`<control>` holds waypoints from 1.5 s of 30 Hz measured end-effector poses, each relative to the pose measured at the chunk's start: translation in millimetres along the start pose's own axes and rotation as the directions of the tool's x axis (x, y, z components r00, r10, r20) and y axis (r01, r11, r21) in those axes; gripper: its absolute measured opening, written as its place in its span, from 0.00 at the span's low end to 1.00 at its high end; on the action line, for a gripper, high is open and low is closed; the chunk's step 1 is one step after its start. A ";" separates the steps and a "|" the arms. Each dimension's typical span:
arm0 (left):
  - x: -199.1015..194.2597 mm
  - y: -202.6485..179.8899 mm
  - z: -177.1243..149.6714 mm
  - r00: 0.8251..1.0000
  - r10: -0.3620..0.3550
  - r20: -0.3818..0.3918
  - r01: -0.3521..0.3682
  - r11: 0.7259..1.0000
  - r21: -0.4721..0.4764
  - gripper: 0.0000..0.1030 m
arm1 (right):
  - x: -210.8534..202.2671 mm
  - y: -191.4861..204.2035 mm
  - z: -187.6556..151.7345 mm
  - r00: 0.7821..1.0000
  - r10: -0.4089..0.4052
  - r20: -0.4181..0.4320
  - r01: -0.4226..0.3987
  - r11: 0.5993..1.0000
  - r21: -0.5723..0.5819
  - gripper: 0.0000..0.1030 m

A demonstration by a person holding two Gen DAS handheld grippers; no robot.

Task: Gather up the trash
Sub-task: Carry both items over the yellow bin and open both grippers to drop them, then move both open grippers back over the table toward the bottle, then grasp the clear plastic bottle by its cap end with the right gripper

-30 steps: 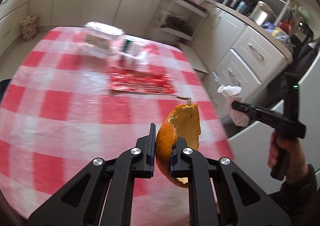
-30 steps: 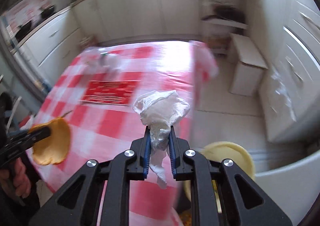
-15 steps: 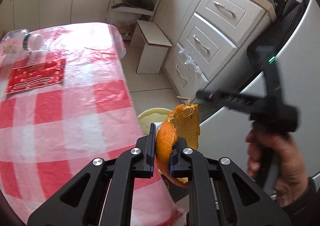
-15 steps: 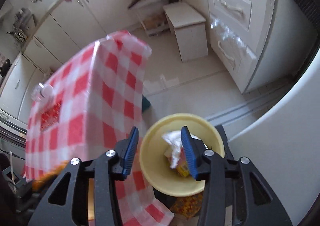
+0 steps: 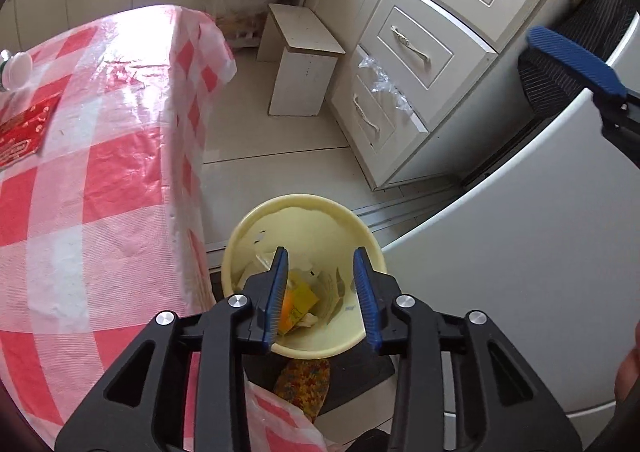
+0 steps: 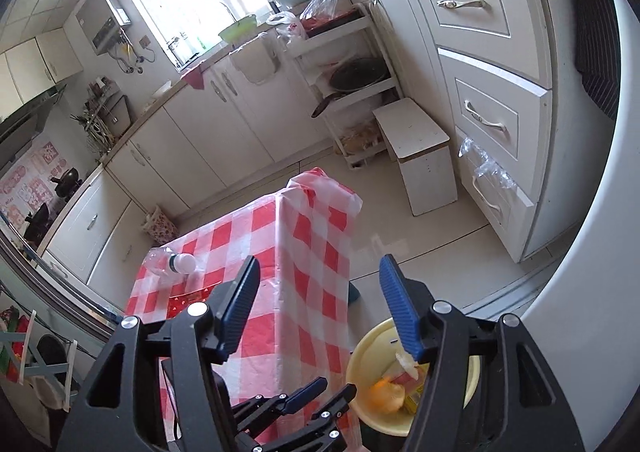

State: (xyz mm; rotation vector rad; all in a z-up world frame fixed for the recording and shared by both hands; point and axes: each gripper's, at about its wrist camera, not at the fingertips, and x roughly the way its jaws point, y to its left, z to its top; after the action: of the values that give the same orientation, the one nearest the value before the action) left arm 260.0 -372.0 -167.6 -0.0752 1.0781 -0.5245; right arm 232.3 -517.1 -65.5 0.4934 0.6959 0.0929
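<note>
With the orange peel (image 5: 285,307) lying in the yellow bin (image 5: 248,228) on the floor right of the table, the left gripper (image 5: 320,284) and right gripper (image 6: 320,306), jaws just opening and empty, are finishing the drop, so next comes reaching for the plastic bottle (image 6: 170,264) at the far end of the checked tablecloth (image 5: 92,180).

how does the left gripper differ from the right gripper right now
The left gripper hangs right over the yellow bin, aimed into it; the right gripper sits higher and looks out over the checked tablecloth, the bin low at its side. The left gripper's jaws stand narrower, the right gripper's wider. Both have just been opening and hold nothing; the orange peel lies in the bin.
</note>
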 end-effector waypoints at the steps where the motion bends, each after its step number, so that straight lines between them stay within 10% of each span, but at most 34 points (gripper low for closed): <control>1: -3.8 2.2 0.0 1.000 0.001 0.007 -0.001 1.000 0.003 0.34 | -1.2 0.5 -0.2 1.000 0.001 -0.002 -0.001 1.000 0.001 0.58; 12: -101.4 101.0 -14.7 0.979 0.115 0.171 -0.091 0.986 -0.141 0.47 | 22.0 34.8 -13.3 0.994 0.079 -0.080 -0.082 0.996 -0.032 0.62; 24: -167.2 267.9 -10.1 0.921 0.326 0.213 -0.208 0.874 -0.439 0.61 | 98.6 136.1 -44.7 0.956 0.147 -0.254 -0.194 0.966 -0.172 0.63; 33: -133.3 301.7 26.9 0.924 0.321 0.209 -0.228 0.899 -0.375 0.65 | 156.6 211.0 -39.3 0.961 0.148 -0.235 -0.212 0.938 -0.276 0.63; 45: -96.3 308.5 50.3 0.956 0.228 0.185 -0.164 0.938 -0.305 0.66 | 265.3 280.2 -34.5 0.947 0.069 -0.315 -0.248 0.781 -0.573 0.67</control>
State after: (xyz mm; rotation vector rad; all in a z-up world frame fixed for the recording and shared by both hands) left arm 382.5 -68.9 -159.7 -0.2709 0.9275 -0.1697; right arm 436.5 -191.6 -114.9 -0.0947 0.8500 0.5442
